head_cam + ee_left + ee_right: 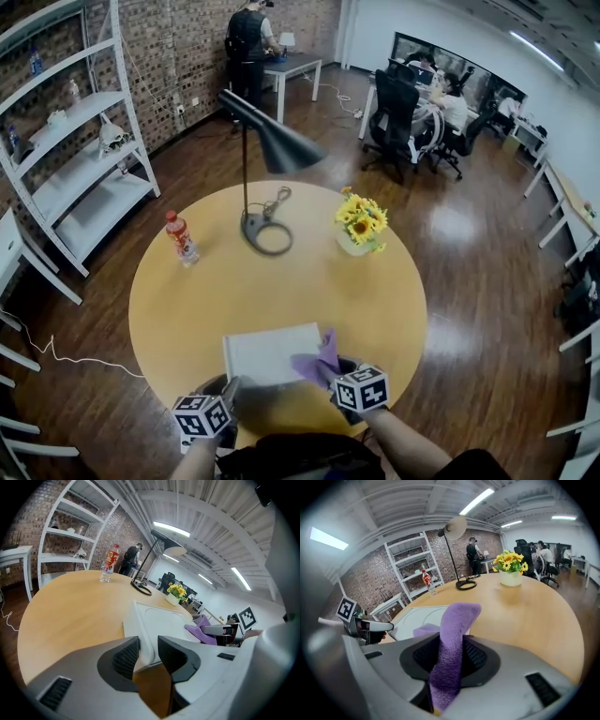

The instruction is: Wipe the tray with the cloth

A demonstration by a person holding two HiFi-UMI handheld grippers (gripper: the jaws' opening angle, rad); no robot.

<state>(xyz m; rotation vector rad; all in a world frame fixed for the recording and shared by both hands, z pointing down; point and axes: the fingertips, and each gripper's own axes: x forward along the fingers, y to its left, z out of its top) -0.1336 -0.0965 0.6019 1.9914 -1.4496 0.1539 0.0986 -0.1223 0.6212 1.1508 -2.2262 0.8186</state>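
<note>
A white rectangular tray [267, 352] lies near the front edge of the round wooden table [187, 300]. My left gripper [232, 384] is shut on the tray's near left corner; in the left gripper view the tray's rim [140, 634] stands pinched between the two dark pads. My right gripper [333, 370] is shut on a purple cloth [319, 360], which hangs over the tray's right edge. In the right gripper view the cloth [457, 625] rises as a fold out of the jaws, with the tray [417, 616] just behind it to the left.
On the far half of the table stand a black desk lamp [272, 141], a red-capped bottle [181, 238] and a pot of sunflowers [360, 225]. White shelving [80, 150] lines the brick wall on the left. People and office chairs [394, 117] are far off.
</note>
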